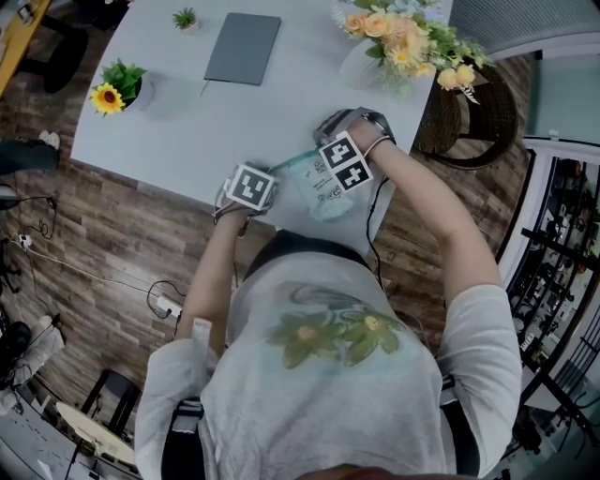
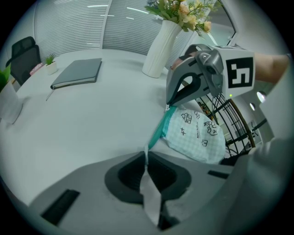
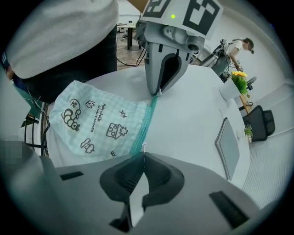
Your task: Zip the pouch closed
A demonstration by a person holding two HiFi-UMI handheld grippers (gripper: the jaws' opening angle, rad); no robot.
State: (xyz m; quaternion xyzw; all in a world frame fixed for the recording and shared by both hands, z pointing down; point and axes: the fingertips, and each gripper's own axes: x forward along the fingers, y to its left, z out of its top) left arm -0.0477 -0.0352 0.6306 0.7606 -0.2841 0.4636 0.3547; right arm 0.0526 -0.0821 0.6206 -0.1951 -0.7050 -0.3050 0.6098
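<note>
While my left gripper (image 2: 146,159) pinches a corner of the pouch (image 3: 94,121), my right gripper (image 3: 143,153) clamps its zipper pull (image 3: 144,146) over the table (image 1: 187,122).

Soft printed cloth pouch (image 3: 98,124); smooth matt white table (image 2: 92,124); wood-grain plank floor (image 1: 122,244)

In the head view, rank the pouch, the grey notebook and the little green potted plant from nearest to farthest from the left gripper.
1. pouch, at the table's near edge, its end held in the left gripper.
2. grey notebook, farther up the table.
3. small potted plant, at the table's far edge, left of the notebook.
</note>
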